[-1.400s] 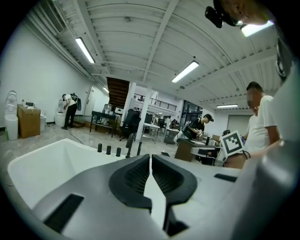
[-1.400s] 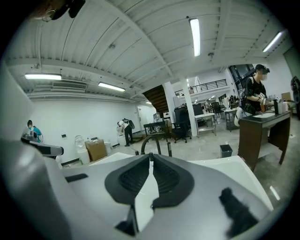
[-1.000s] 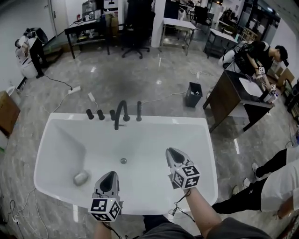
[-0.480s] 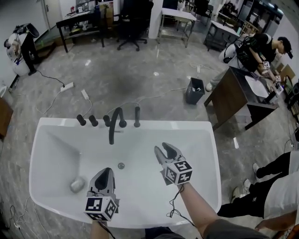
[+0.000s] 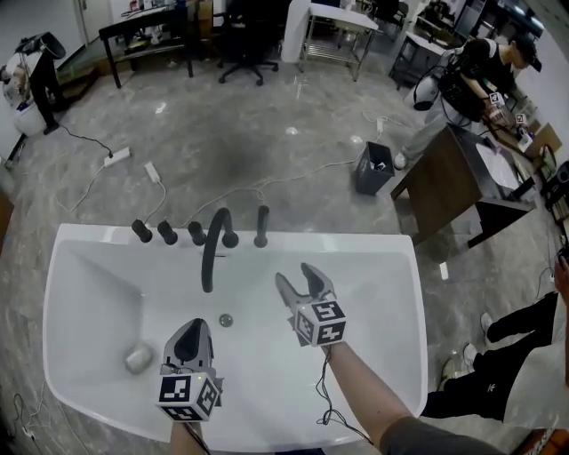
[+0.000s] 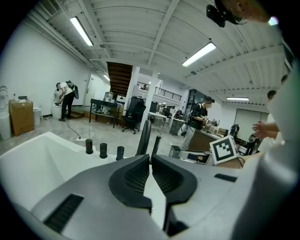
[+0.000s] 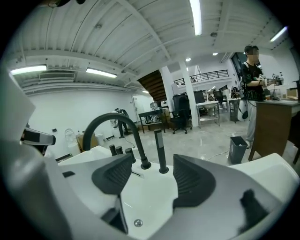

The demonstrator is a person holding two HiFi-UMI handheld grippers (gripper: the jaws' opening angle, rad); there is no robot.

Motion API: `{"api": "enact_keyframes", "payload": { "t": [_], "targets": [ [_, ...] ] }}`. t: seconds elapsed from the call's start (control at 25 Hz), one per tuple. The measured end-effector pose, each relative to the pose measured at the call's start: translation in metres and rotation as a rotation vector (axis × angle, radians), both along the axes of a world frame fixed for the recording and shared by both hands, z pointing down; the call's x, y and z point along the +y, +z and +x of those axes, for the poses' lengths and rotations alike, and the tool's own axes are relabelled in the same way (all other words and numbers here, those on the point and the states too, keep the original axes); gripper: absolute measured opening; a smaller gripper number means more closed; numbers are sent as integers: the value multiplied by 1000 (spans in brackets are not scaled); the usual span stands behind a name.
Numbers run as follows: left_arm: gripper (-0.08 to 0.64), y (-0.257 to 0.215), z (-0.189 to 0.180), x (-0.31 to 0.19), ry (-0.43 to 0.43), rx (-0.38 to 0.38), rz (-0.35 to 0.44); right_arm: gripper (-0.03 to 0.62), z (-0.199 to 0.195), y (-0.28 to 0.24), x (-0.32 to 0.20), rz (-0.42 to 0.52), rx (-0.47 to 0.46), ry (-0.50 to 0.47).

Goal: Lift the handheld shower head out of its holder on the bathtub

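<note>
Bright even ceiling strip lights, glare on glossy floor, strong fisheye edges, sharp focus

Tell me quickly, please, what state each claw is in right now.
Left claw: closed, nothing between its jaws.
Right claw: jaws opening, already wide apart, nothing between them.

No text, label, brand or number can be read.

This is an open lab or workshop hall. A white bathtub stands on a polished stone floor among desks, an office chair and a power strip, under strip lights and a staircase.
</note>
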State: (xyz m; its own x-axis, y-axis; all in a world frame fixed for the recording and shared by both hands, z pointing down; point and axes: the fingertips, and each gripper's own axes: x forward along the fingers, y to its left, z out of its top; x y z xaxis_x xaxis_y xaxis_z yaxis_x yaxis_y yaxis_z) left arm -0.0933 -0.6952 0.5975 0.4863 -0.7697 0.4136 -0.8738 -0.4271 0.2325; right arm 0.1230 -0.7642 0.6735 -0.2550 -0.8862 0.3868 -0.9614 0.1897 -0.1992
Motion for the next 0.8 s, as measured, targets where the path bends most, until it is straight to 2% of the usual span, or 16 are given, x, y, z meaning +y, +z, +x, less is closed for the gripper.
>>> {"api": "enact_keyframes", "payload": {
  "t": [0.28,0.48,0.6,0.8],
  "targets": [
    [26,23,-3,-30,-23,-4,5,254,-7,46,-49,-18,92,-21],
    [26,40,-5,-43,-16,-16,13,253,-9,64,-78,2,74,8],
    [26,47,-5,-49,-24,-12,16,252,-14,75,-92,-2,67,-9],
    [26,45,-7,-56,-33,1,47,252,-20,87,-118,10,119,-14]
  ]
}}
